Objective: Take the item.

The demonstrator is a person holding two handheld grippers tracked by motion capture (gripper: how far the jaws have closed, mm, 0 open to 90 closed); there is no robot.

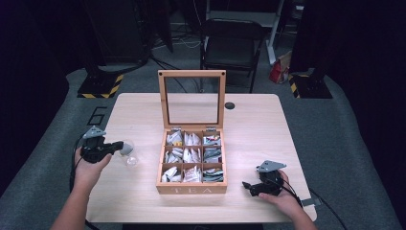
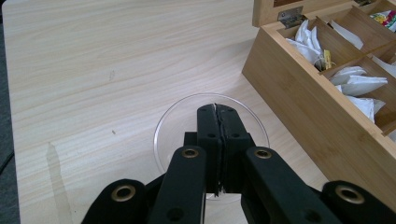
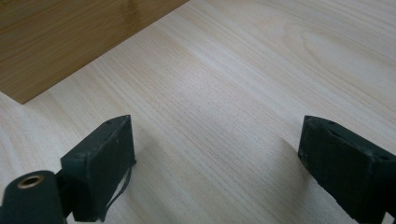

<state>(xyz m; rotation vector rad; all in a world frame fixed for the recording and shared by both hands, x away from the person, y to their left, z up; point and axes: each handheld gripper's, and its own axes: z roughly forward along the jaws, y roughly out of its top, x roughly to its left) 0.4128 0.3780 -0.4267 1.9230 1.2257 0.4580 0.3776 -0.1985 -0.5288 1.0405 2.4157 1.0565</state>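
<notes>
A wooden tea box (image 1: pixel 191 189) stands open mid-table, its glass-paned lid (image 1: pixel 163 98) upright and several compartments filled with tea bags (image 1: pixel 192 154). To its left is a clear glass (image 1: pixel 130 157). My left gripper (image 1: pixel 118 145) reaches over the glass from the left. In the left gripper view the left gripper (image 2: pixel 217 109) is shut above the glass (image 2: pixel 170 128), with a thin pale sliver in the seam that I cannot identify. The box wall (image 2: pixel 299 102) lies to the right. My right gripper (image 1: pixel 249 187) rests open on the table beside the box front, with nothing between the jaws of the right gripper (image 3: pixel 215 158).
The light wooden table (image 1: pixel 258 134) has a small black round fitting (image 1: pixel 230 105) behind the box. A black chair (image 1: pixel 232 45) stands beyond the far edge. In the right gripper view the box side (image 3: pixel 70 42) is at upper left.
</notes>
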